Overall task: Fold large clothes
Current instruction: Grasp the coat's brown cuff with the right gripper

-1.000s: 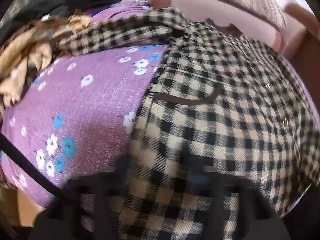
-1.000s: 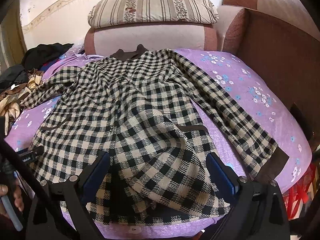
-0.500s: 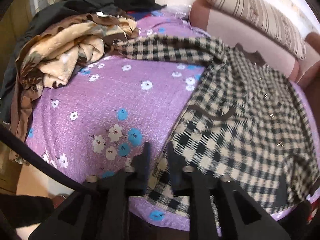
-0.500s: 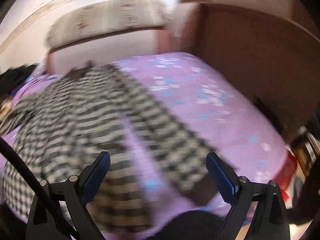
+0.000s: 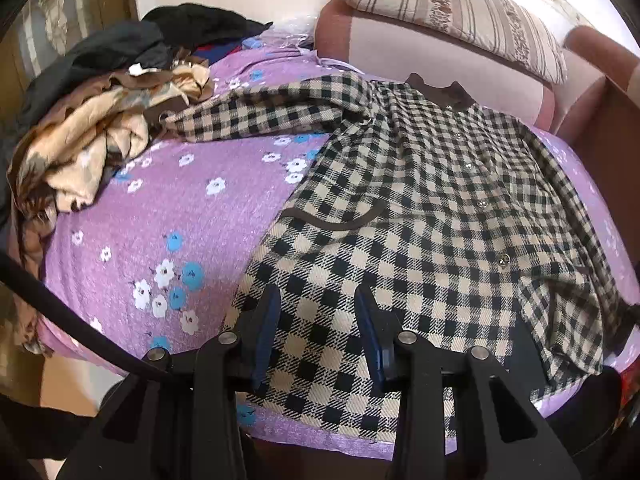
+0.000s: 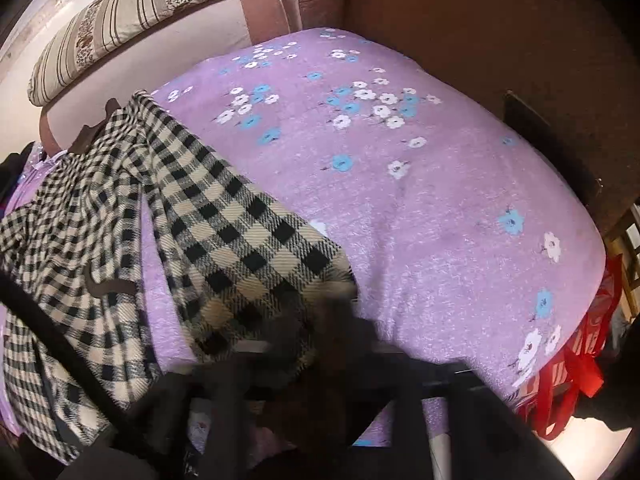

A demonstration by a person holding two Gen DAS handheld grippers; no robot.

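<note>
Purple flowered bedding [image 5: 192, 220] is covered by a checked coat [image 5: 420, 216], spread flat with its collar toward the striped pillow [image 5: 460, 16]. Its hem is straddled by the left tongs [image 5: 316, 320], which are opening, pads clear. Its cuff end [image 6: 272, 280] is met by the closing, blurred right tongs [image 6: 320, 320].

I am working in a home bedroom. A bed with a purple floral sheet [image 5: 168, 216], a striped pillow [image 5: 460, 12] and heaped clothes [image 5: 92, 128] show it.
</note>
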